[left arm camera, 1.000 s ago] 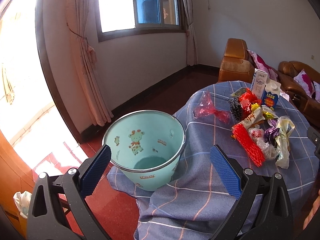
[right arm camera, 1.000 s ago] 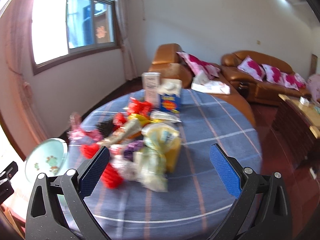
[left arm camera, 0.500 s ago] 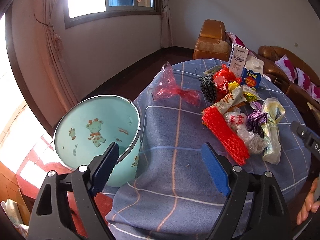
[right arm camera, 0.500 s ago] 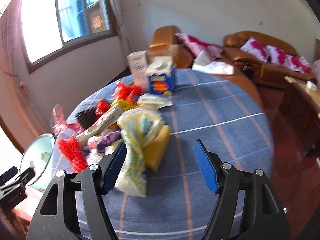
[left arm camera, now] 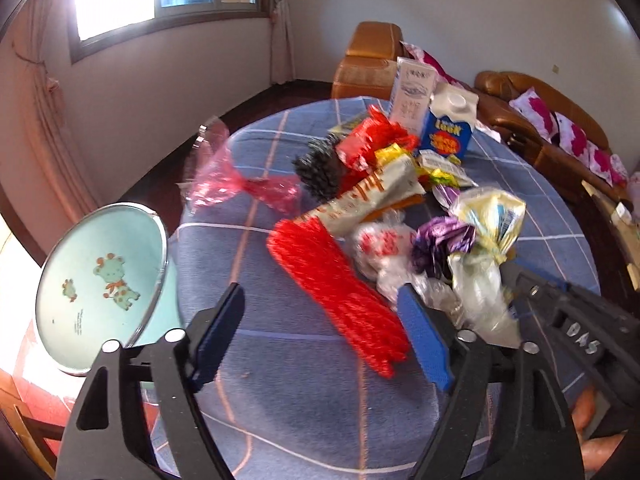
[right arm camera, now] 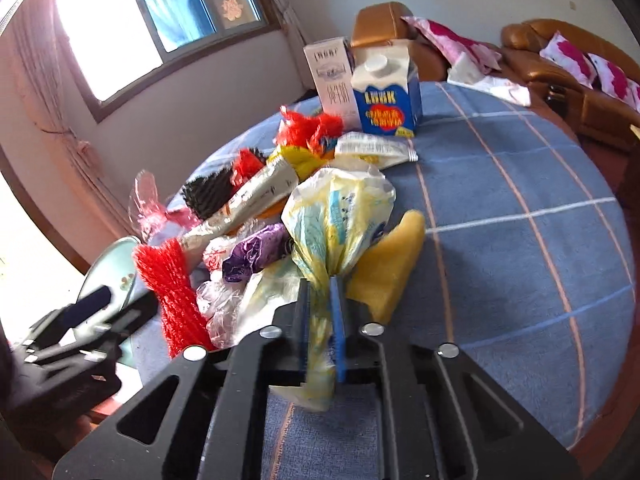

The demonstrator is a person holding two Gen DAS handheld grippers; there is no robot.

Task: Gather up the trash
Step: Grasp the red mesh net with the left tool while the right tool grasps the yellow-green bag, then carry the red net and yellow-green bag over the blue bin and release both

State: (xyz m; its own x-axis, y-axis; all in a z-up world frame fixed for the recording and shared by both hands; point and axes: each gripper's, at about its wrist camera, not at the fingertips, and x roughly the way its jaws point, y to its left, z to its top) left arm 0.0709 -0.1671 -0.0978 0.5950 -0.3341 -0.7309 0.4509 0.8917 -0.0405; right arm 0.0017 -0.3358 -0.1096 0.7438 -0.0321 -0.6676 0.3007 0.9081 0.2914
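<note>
Right gripper (right arm camera: 320,320) pinches yellow bag (right arm camera: 340,216). Left gripper (left arm camera: 320,340) closing, nothing between. Bucket (left arm camera: 100,272) beside bench (right arm camera: 520,240) looks empty; whole pile left.

**Trash heaped on the table, bin off its left edge**

The pile sits mid-table (right arm camera: 520,208). Two cartons stand at its far end: the milk carton (right arm camera: 386,92) right of the tall box (right arm camera: 334,80). The mesh sleeve (left arm camera: 340,296) lies along the pile's left side, nearest the bin (left arm camera: 100,276) (beside the table's left edge). The sponge (right arm camera: 390,264) lies at the pile's right.
</note>
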